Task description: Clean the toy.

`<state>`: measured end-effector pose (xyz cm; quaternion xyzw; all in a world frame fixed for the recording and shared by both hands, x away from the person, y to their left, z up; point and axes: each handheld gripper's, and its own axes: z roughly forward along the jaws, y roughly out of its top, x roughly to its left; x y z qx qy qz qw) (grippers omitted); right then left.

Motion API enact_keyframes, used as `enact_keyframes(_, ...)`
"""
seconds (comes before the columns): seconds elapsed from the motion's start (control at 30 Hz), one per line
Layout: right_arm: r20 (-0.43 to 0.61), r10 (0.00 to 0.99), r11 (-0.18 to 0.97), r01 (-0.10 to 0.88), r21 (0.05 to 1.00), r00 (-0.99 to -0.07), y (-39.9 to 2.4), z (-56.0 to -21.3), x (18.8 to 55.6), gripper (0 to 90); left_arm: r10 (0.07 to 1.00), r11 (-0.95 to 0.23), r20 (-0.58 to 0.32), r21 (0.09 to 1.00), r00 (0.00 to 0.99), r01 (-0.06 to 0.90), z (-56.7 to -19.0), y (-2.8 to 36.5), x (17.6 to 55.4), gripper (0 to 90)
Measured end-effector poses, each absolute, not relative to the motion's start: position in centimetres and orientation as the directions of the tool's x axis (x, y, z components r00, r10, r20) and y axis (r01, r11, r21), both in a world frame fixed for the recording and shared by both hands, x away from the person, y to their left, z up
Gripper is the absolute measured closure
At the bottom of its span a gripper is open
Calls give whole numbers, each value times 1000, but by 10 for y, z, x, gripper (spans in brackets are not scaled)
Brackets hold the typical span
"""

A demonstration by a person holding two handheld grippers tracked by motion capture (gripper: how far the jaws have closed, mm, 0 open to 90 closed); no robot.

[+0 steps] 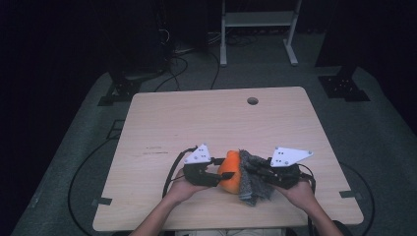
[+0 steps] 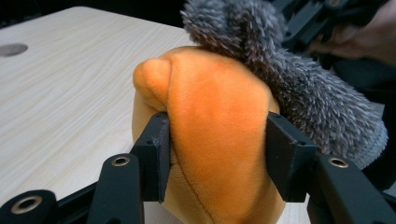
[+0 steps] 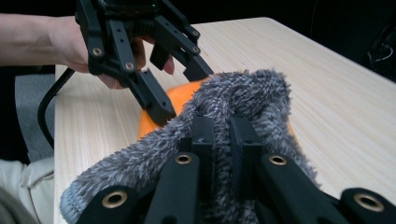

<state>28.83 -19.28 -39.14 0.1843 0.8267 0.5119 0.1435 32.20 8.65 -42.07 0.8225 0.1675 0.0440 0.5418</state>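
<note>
At a pale wooden table [image 1: 162, 128], a person works two hand-held grippers on a pair of soft items near the front edge. The left gripper [image 1: 216, 178] grasps an orange plush piece [image 1: 230, 171], its two black jaws pressed against either side of the rounded fabric, as the left gripper view shows with the plush [image 2: 217, 135] bulging between them and resting on the tabletop. The right gripper [image 1: 258, 173] is clenched on a fuzzy grey cloth [image 1: 252, 179], which drapes over the right side of the orange piece and touches it; in the right gripper view the grey cloth [image 3: 233, 100] is pinched between jaws that stand almost together, with its shaggy pile spilling over both sides. In that same view the left gripper [image 3: 180, 91] reaches in from the far side, one jaw set against the orange plush [image 3: 182, 95] just under the grey fringe. The two grippers face each other across the bundle, both hands low over the table. A round hole [image 1: 253, 101] marks the tabletop near its far edge.
</note>
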Motion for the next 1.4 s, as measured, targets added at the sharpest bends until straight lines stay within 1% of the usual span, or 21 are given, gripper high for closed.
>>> enact_keyframes(0.1, -41, 466, 422, 181, 888, -884, -196, -401, 290, 817, 326, -356, -130, 901, 936, 249, -424, 87, 324, 463)
enact_keyframes(0.13, -39, 471, 430, 191, 883, -881, -199, -405, 291, 816, 322, -357, -147, 896, 935, 263, -425, 88, 325, 444)
enact_keyframes(0.2, -19, 485, 428, 219, 877, -874, -206, -411, 292, 815, 297, -349, -194, 889, 935, 296, -424, 89, 328, 374)
enact_keyframes(0.23, -4, 490, 428, 236, 873, -872, -211, -415, 293, 816, 294, -340, -201, 892, 934, 299, -424, 90, 328, 352)
enact_keyframes(0.3, 18, 512, 425, 271, 864, -859, -221, -422, 293, 816, 299, -332, -205, 893, 932, 303, -424, 90, 328, 368)
enact_keyframes(0.37, 11, 521, 438, 279, 855, -853, -225, -423, 291, 816, 311, -329, -186, 899, 932, 289, -424, 88, 327, 431)
enact_keyframes(0.4, 12, 521, 435, 277, 857, -854, -226, -422, 290, 816, 318, -325, -185, 900, 930, 290, -424, 87, 327, 449)
enact_keyframes(0.53, -3, 457, 395, 200, 897, -889, -215, -403, 278, 817, 331, -308, -191, 904, 924, 297, -425, 82, 326, 473)
enact_keyframes(0.63, -41, 433, 415, 159, 896, -901, -196, -396, 276, 816, 333, -324, -174, 902, 927, 286, -423, 80, 323, 477)
enact_keyframes(0.67, -49, 431, 424, 154, 893, -901, -194, -397, 277, 817, 333, -324, -180, 900, 926, 292, -424, 82, 324, 473)
enact_keyframes(0.77, -44, 443, 431, 170, 886, -896, -194, -404, 282, 818, 306, -311, -228, 894, 924, 323, -426, 86, 327, 419)
enact_keyframes(0.93, -58, 465, 455, 183, 871, -883, -203, -408, 285, 818, 328, -309, -223, 893, 918, 328, -425, 83, 326, 450)
enact_keyframes(1.0, -78, 475, 474, 181, 862, -876, -206, -410, 282, 818, 338, -303, -236, 889, 911, 343, -425, 84, 327, 459)
enact_keyframes(1.1, -64, 485, 450, 186, 874, -872, -210, -410, 279, 818, 343, -304, -231, 890, 910, 340, -425, 82, 327, 465)
enact_keyframes(1.2, -61, 454, 412, 149, 899, -889, -205, -403, 274, 817, 341, -307, -220, 893, 914, 330, -424, 79, 325, 465)
enact_keyframes(1.27, -83, 440, 422, 124, 898, -894, -197, -399, 273, 817, 341, -324, -197, 894, 919, 311, -423, 78, 324, 464)
enact_keyframes(1.33, -87, 442, 441, 131, 888, -893, -194, -401, 275, 816, 344, -329, -194, 892, 919, 311, -423, 79, 324, 464)
enact_keyframes(1.4, -75, 450, 441, 148, 885, -890, -198, -406, 279, 815, 344, -319, -210, 890, 915, 324, -424, 82, 326, 464)
